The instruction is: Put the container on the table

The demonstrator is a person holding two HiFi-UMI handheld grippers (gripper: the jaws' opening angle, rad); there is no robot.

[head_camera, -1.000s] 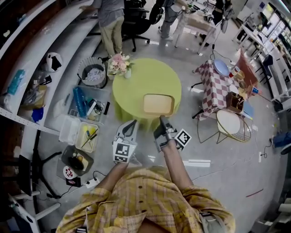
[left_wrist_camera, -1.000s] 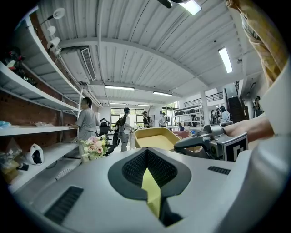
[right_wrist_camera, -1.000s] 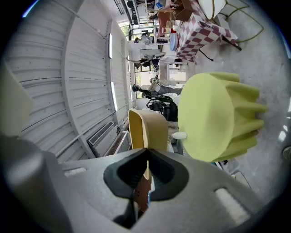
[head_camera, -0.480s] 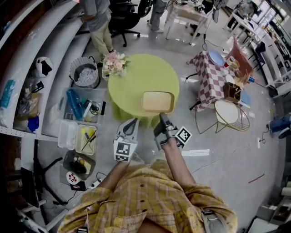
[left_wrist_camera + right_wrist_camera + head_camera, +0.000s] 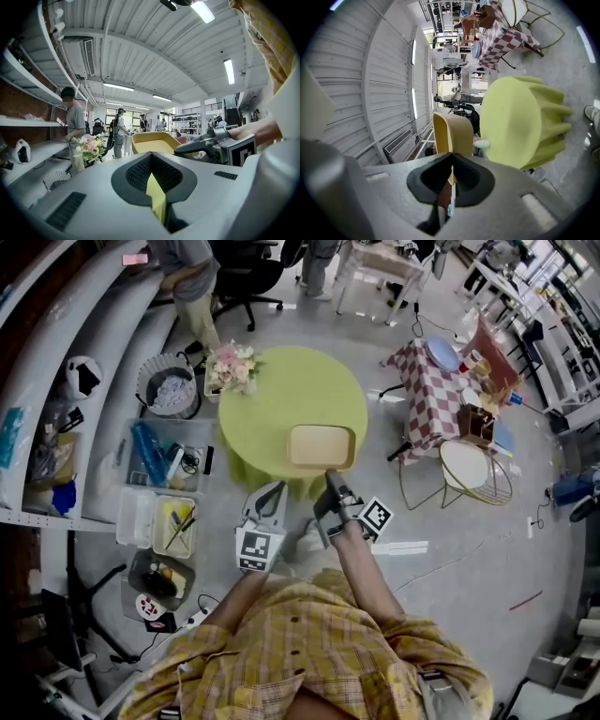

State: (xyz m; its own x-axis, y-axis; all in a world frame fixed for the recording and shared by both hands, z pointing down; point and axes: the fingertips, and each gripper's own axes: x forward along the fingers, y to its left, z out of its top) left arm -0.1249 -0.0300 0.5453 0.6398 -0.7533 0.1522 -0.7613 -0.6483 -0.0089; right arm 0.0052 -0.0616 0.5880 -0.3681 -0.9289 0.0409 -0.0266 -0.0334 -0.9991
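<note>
Tan container (image 5: 322,446) sits open side up at the near edge of the green round table (image 5: 286,390), long axis running left to right, its near rim clamped in the right gripper (image 5: 329,481), while the left gripper (image 5: 274,491) is closed on nothing beside it.

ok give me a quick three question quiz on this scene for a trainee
1. Which gripper is clamped on the rim of the container? A: left gripper. B: right gripper. C: neither.
2. True or false: the flowers lie inside the container.
3. Fill in: the cloth on the round table is ___.

Key: 1 B. 2 false, they stand at the table's edge. 3 green.
</note>
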